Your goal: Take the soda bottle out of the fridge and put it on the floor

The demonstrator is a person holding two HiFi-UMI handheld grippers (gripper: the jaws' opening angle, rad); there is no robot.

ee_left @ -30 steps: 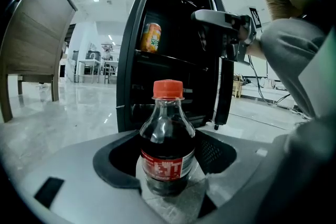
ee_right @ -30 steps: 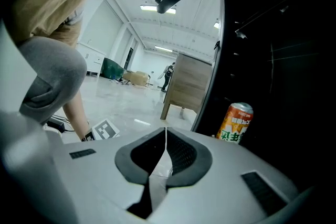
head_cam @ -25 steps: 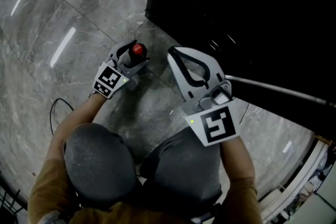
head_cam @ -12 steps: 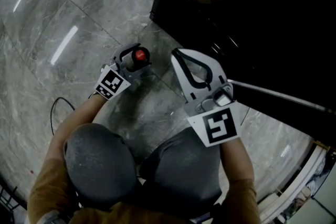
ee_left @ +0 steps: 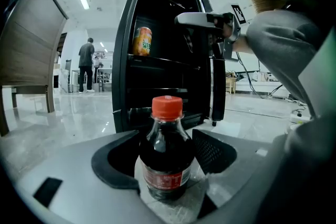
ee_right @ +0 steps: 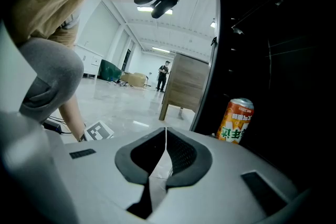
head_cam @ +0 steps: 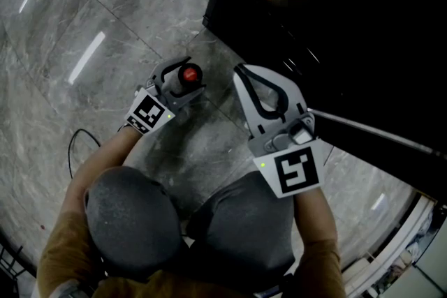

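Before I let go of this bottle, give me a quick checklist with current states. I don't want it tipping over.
1. Soda bottle out of the fridge: ok, it is over the floor in front.
2. Bottle upright: ok, with the red cap on top.
3. Left gripper grip: ok, the jaws sit against both sides of the bottle.
4. Bottle base resting on the floor: cannot tell, since the gripper hides the base.
5. Right gripper out of the way: ok, it is shut, empty and off to the side.
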